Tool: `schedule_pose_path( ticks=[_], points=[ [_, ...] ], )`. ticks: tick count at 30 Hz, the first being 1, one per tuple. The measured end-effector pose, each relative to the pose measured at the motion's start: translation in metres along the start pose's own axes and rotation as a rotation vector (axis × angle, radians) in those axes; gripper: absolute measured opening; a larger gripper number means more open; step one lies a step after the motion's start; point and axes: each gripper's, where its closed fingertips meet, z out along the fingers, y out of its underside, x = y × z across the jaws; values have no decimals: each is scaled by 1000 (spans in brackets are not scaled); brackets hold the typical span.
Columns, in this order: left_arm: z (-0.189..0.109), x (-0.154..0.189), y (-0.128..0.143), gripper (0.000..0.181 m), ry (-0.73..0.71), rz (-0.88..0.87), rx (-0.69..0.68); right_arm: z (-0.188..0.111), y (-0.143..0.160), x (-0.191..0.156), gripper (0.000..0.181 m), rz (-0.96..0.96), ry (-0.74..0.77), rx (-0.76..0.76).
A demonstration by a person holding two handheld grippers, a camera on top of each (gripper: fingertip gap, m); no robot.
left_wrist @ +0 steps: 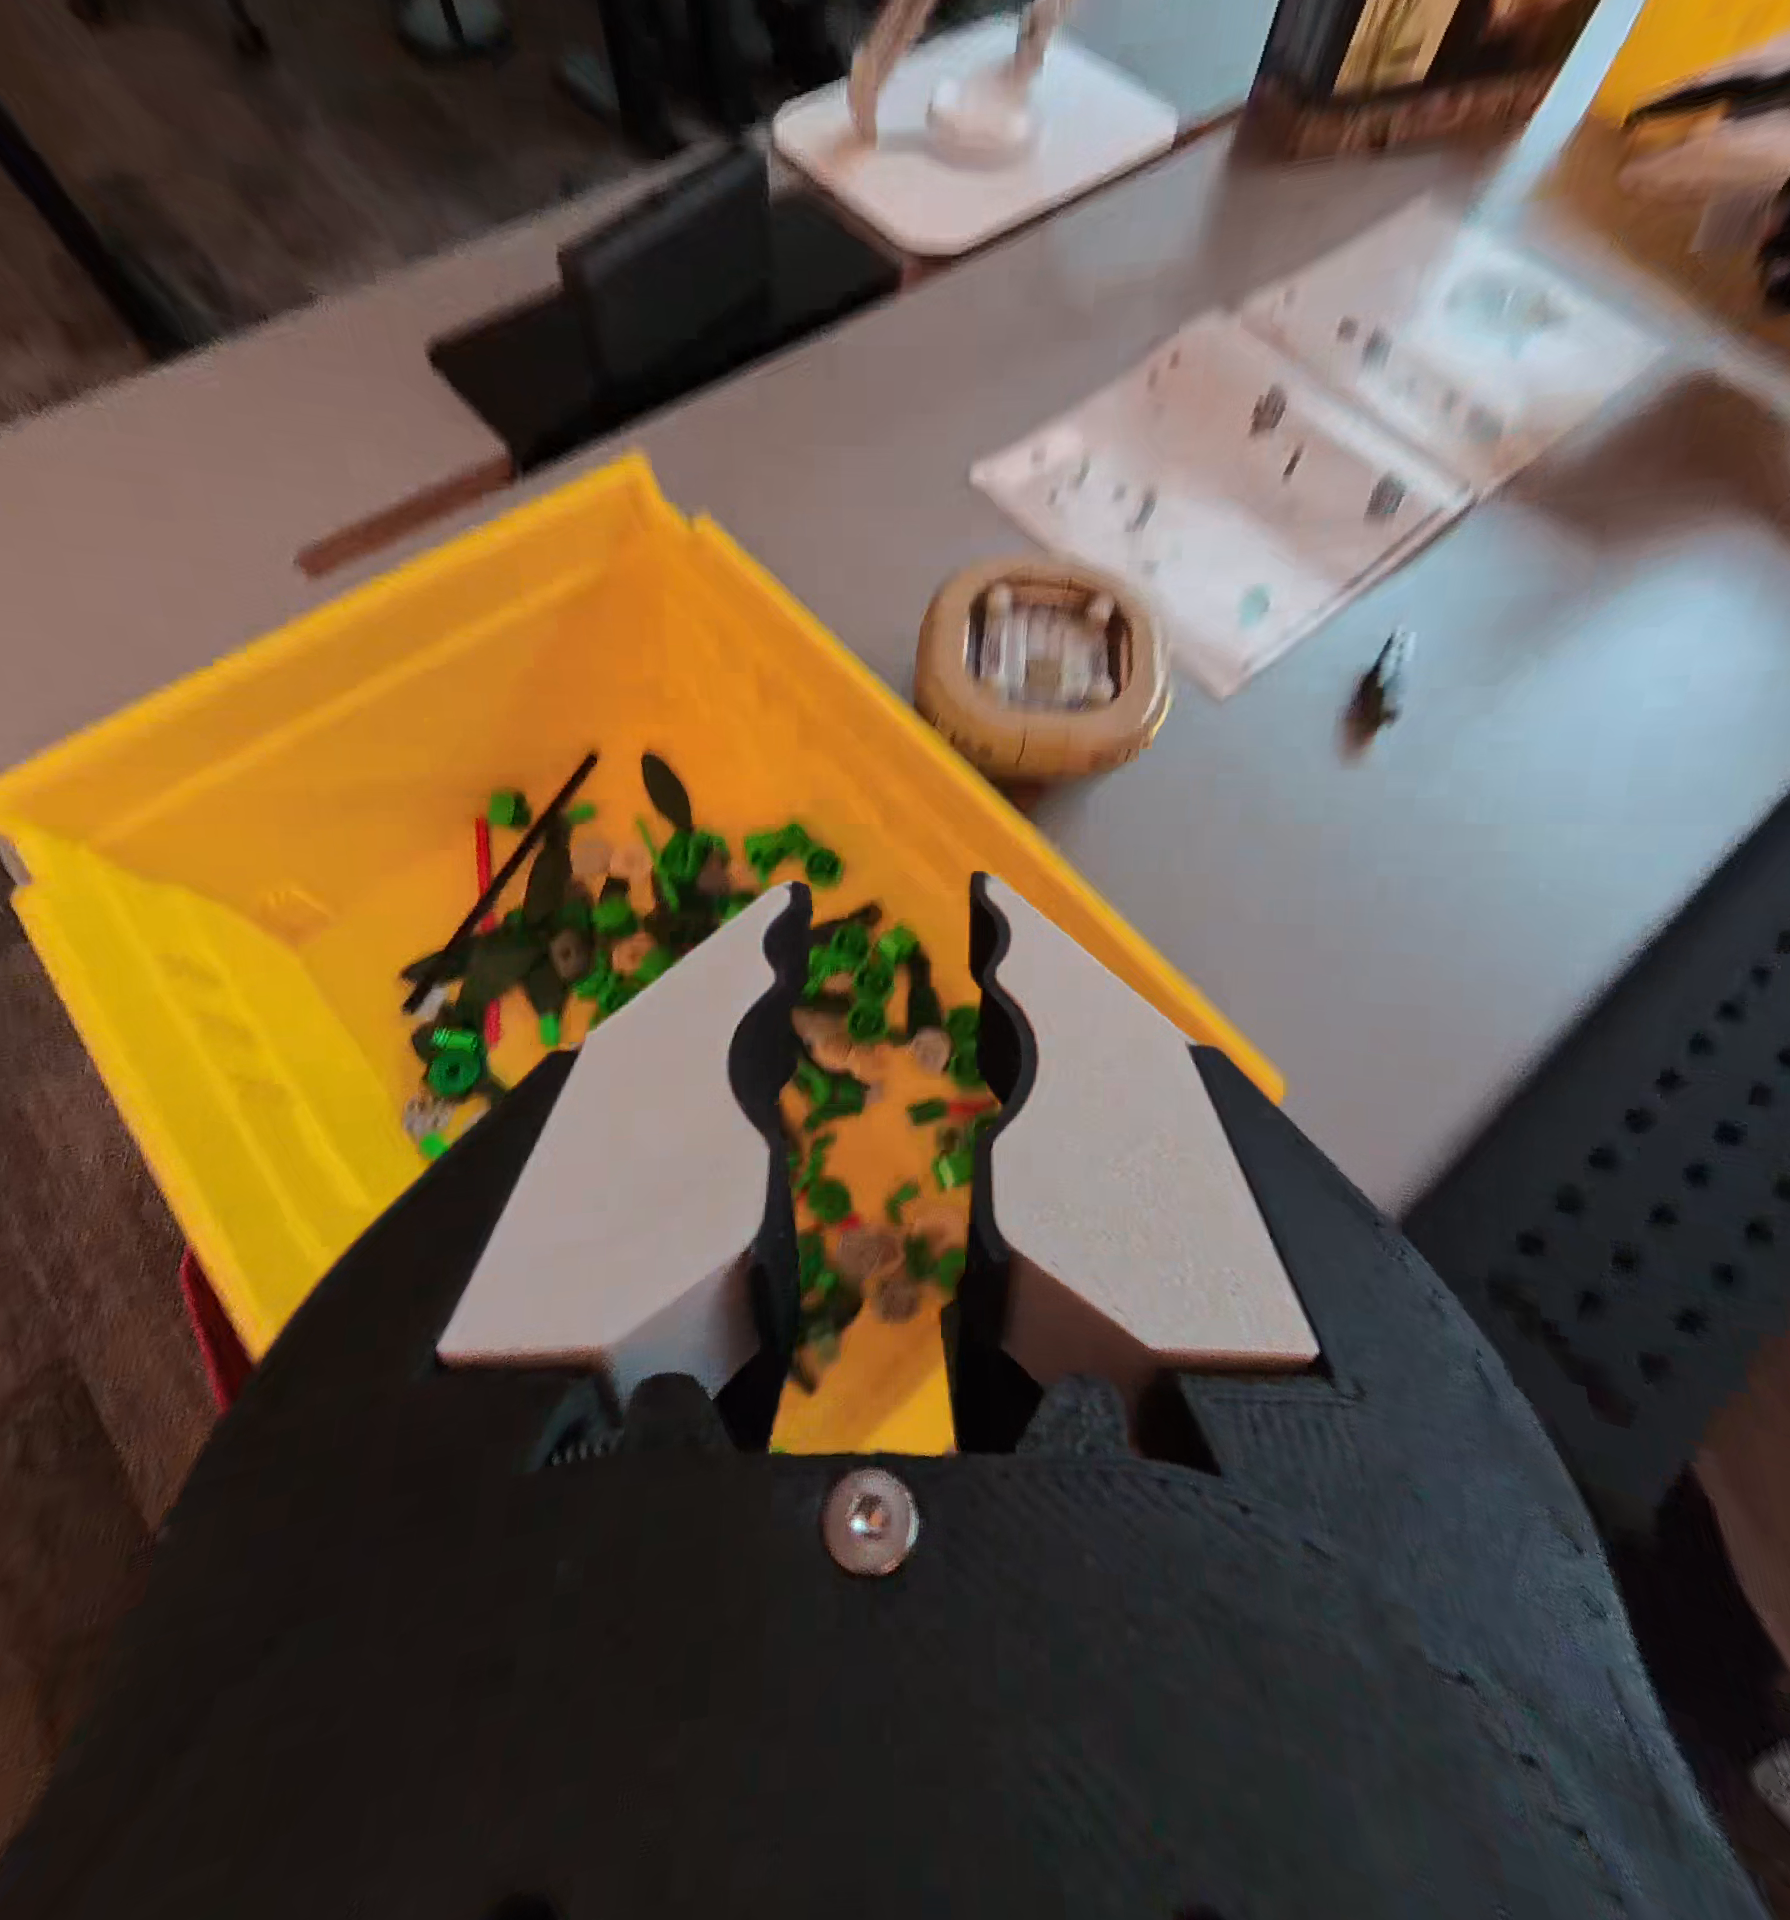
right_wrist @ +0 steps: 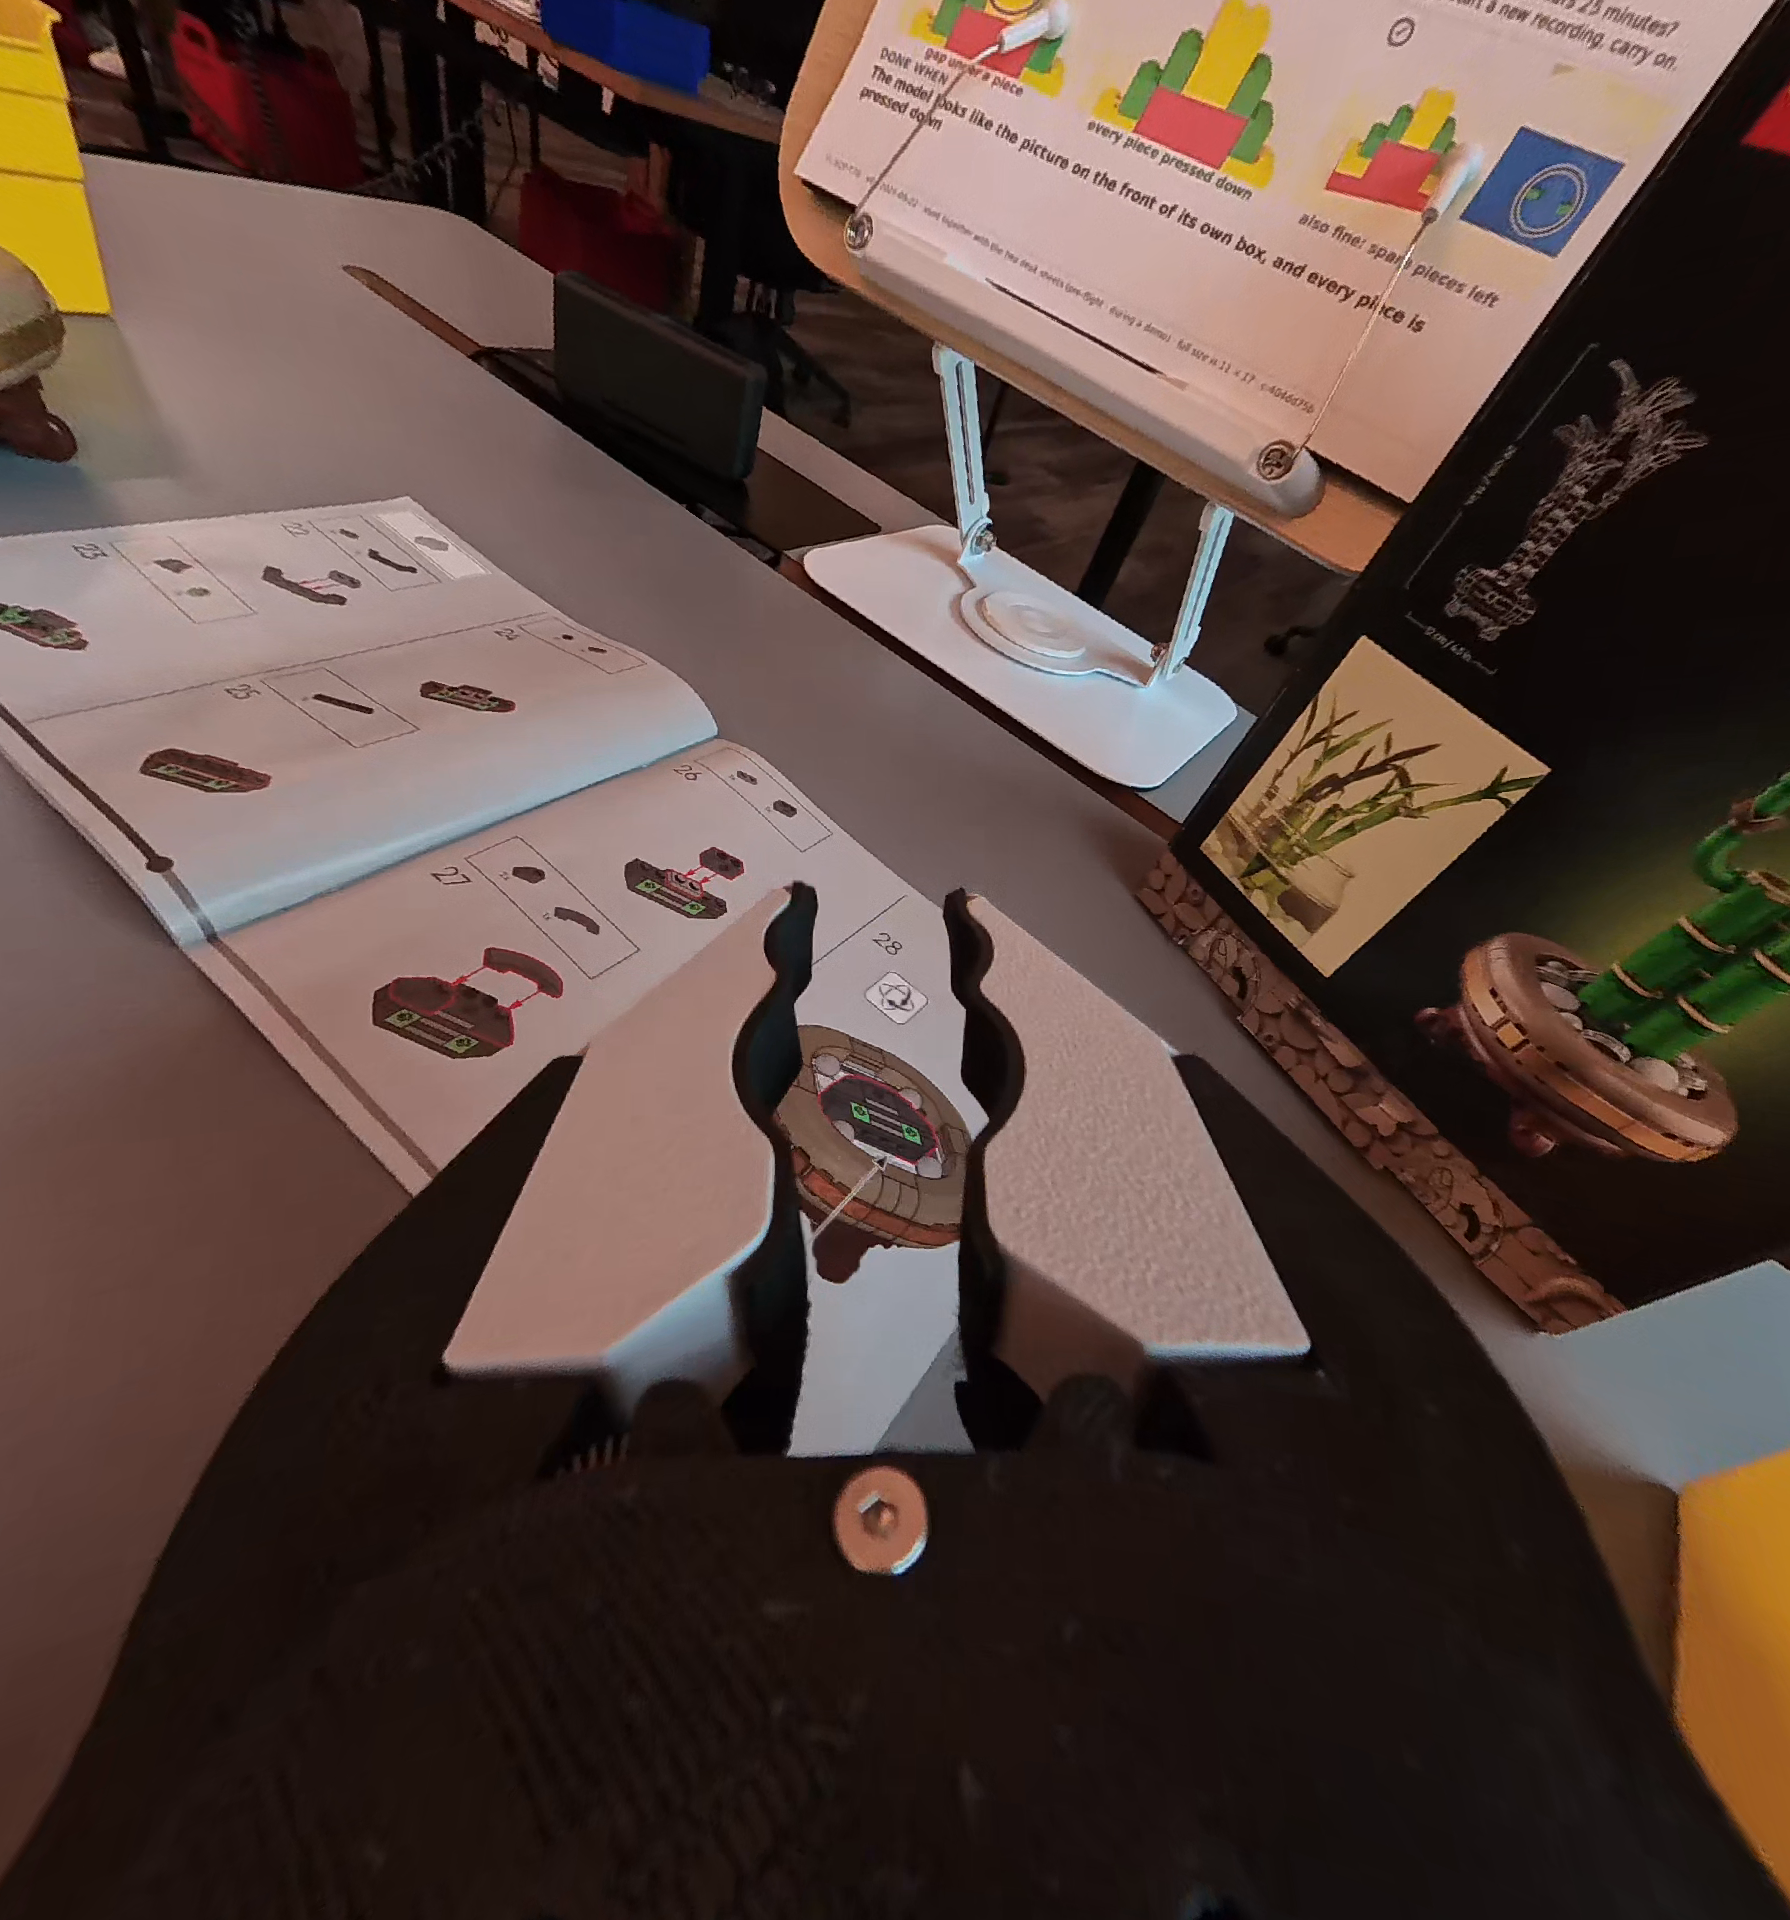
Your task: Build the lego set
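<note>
Table [right_wrist: 247,343]: grey top; fills the middle of both views and carries every item below.
Set box [right_wrist: 1597,727]: black carton standing upright at the right edge of the right wrist view; its panel shows green bamboo stalks in a round brown pot.
Yellow bin [left_wrist: 351,727]: open-topped, left of centre in the left wrist view, standing at the table's edge.
Instruction booklet [right_wrist: 351,727]: lies open and flat, left of centre in the right wrist view; pages show step drawings of dark brown sub-assemblies.
Sheet stand [right_wrist: 1026,644]: white base with two struts, upper centre of the right wrist view; holds a tilted printed sheet.
Round pot base [left_wrist: 1042,665]: tan ring with a pale grey inner area, partly built; on the table just right of the bin's far corner, near the booklet.
Loose pieces [left_wrist: 662,935]: small green, dark and tan parts heaped on the bin floor; image is blurred.
Left gripper [left_wrist: 886,894]: over the bin, pointing down into it; jaws parted by a moderate gap, nothing between them.
Right gripper [right_wrist: 878,902]: above the booklet's lower right page; jaws parted by a moderate gap, empty.
</note>
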Motion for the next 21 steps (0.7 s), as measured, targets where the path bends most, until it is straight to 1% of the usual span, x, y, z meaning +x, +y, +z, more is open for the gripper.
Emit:
schedule_pose_path(
  ticks=[2, 4, 7, 10, 14, 17, 19, 21],
  points=[
    [-4, -15, 21, 30, -49, 19, -75, 2, 1, -2, 24, 13, -7, -1],
    [-9, -26, 34, 31, -81, 29, -124, 4, 1, -1, 24, 5, 5, -2],
    [-16, -40, 42, 32, -131, 66, -180, 5, 2, 0, 24, -3, 27, -2],
    [-17, -46, 47, 34, -148, 135, -248, 6, 3, -1, 23, 15, 34, -1],
    [-9, -47, 54, 36, -142, 228, -322, 4, 3, 5, 22, 31, 78, 11],
    [2, -45, 66, 39, -131, 309, -393, 0, 3, 12, 22, 42, 115, 27],
    [8, -48, 75, 39, -154, 380, -439, -2, 5, 16, 22, 42, 136, 26],
    [16, -45, 83, 38, -133, 424, -477, -4, 7, 20, 22, 44, 157, 27]
  ],
)
